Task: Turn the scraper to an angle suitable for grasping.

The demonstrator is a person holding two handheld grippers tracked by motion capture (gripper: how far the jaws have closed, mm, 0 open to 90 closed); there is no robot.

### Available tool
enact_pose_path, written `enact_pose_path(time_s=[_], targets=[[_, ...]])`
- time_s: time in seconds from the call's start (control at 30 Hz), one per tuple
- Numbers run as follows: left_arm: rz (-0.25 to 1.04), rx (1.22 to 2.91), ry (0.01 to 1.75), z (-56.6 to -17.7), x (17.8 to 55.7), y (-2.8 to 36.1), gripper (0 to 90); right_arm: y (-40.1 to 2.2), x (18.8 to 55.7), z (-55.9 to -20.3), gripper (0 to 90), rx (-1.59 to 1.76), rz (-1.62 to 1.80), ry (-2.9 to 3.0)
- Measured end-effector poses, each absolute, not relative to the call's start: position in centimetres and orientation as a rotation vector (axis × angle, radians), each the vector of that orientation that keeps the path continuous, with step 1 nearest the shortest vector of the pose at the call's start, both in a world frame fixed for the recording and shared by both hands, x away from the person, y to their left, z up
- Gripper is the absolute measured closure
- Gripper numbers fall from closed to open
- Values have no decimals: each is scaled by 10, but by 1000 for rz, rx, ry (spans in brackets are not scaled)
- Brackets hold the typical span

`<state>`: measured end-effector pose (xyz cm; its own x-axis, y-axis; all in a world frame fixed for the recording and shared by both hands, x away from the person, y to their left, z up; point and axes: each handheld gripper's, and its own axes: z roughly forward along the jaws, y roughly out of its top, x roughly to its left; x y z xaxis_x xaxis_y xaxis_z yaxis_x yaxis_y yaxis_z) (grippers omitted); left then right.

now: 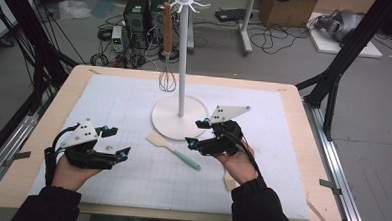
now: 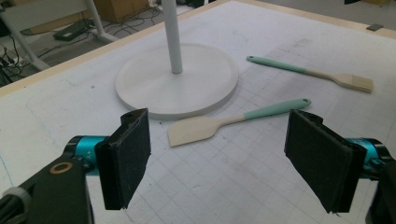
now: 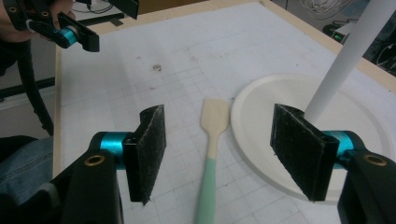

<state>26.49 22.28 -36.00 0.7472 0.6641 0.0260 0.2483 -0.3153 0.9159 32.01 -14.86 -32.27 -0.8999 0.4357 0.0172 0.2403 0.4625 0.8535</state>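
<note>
White gridded mat (image 1: 134, 103), spatula (image 1: 172, 150) beside stand base (image 1: 163, 121), left gripper (image 1: 116, 143) and right gripper (image 1: 197, 132) spread, empty.

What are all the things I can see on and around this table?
Spatula: one, cream blade with mint handle, on the mat in front of the stand's base.
Brush: one, mint handle with cream bristles, on the mat by the right hand.
Whisk: one, brown handle with wire loops, hanging from the stand.
Stand: one, white, pole on a round base, middle of the mat.
Mat: one, white with a grid, covering the table.
Table: one, light wood.
Boxes and cables: several, on the floor behind.
Left gripper: black, open, empty.
Right gripper: black, open, over the spatula.
</note>
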Motion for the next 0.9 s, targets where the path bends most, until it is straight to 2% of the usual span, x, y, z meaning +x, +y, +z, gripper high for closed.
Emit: enact_pose_path(time_s=[0.9], targets=[[490, 1897, 703, -362, 266, 224, 230, -159, 316, -345, 347, 638, 1389, 2499]])
